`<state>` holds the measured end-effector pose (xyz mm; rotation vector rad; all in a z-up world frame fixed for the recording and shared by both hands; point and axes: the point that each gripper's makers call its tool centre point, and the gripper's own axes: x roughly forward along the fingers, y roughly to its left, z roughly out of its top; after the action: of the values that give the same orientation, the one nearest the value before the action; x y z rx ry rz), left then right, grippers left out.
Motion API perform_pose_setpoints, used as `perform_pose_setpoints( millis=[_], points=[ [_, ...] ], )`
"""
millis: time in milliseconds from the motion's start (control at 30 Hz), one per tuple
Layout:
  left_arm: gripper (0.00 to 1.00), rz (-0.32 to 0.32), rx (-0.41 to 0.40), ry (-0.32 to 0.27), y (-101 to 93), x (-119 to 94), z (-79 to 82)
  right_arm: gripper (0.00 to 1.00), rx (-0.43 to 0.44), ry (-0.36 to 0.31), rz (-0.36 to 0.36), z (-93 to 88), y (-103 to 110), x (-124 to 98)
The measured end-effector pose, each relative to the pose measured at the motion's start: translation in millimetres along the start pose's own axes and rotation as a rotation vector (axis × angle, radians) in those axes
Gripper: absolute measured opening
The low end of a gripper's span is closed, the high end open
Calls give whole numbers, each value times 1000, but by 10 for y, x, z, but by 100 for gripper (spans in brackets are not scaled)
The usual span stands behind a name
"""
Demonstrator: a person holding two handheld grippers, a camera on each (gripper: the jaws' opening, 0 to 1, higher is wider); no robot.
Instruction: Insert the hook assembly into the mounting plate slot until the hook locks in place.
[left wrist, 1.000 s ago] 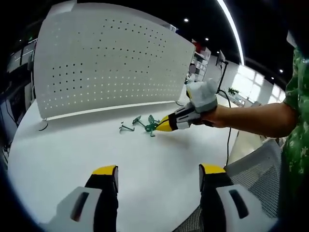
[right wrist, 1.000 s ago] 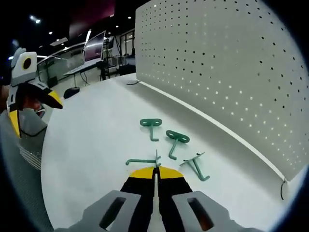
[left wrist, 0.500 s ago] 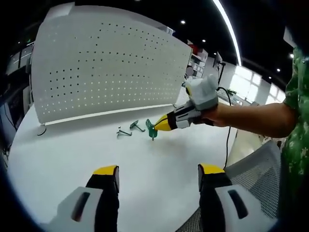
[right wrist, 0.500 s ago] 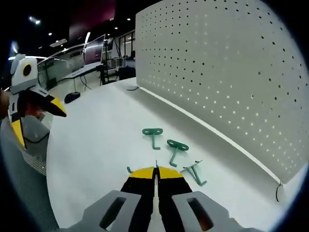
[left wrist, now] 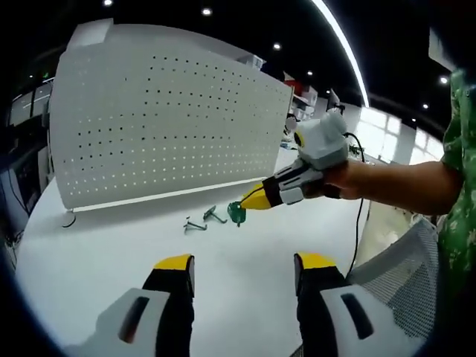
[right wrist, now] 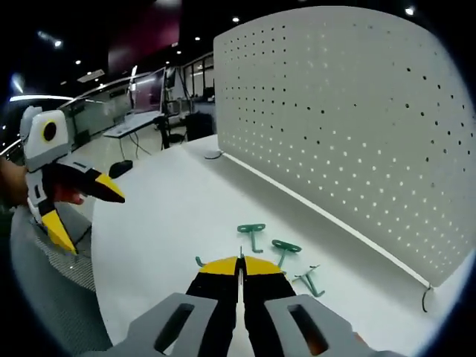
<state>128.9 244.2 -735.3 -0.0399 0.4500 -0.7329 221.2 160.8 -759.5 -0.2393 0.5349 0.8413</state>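
Right gripper (left wrist: pixel 245 204) reaches in from right of frame, arm outstretched, jaws pinching a green hook (left wrist: pixel 236 214) held above the white table (left wrist: pixel 97 245) at centre. Left gripper (left wrist: pixel 242 271) at bottom centre, jaws spread. Pegboard (left wrist: pixel 163 126) stands upright, upper left.

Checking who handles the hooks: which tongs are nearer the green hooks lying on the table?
Right. The right tongs are raised just beside the green hooks, shut on one hook; the left tongs sit open, well back.

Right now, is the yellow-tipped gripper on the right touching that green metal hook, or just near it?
Touching. The left gripper view shows the right gripper shut on the green hook and holding it clear of the white table.
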Motion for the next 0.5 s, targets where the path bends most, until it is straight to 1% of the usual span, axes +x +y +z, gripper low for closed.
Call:
perform_pose_setpoints(
  millis=[67, 167, 300, 367, 500],
  points=[
    [47, 20, 11, -27, 39, -13, 60, 0, 8, -16, 10, 93, 71, -15],
    [44, 45, 20, -59, 82, -34, 134, 0, -3, -35, 26, 225, 196, -25],
    [42, 67, 24, -67, 124, -35, 155, 0, -1, -67, 60, 387, 367, -42],
    [41, 86, 31, -75, 160, -34, 177, 0, 3, -78, 69, 442, 421, -47],
    [36, 94, 35, -94, 184, -24, 220, 0, -8, -90, 85, 523, 523, -35]
  ],
)
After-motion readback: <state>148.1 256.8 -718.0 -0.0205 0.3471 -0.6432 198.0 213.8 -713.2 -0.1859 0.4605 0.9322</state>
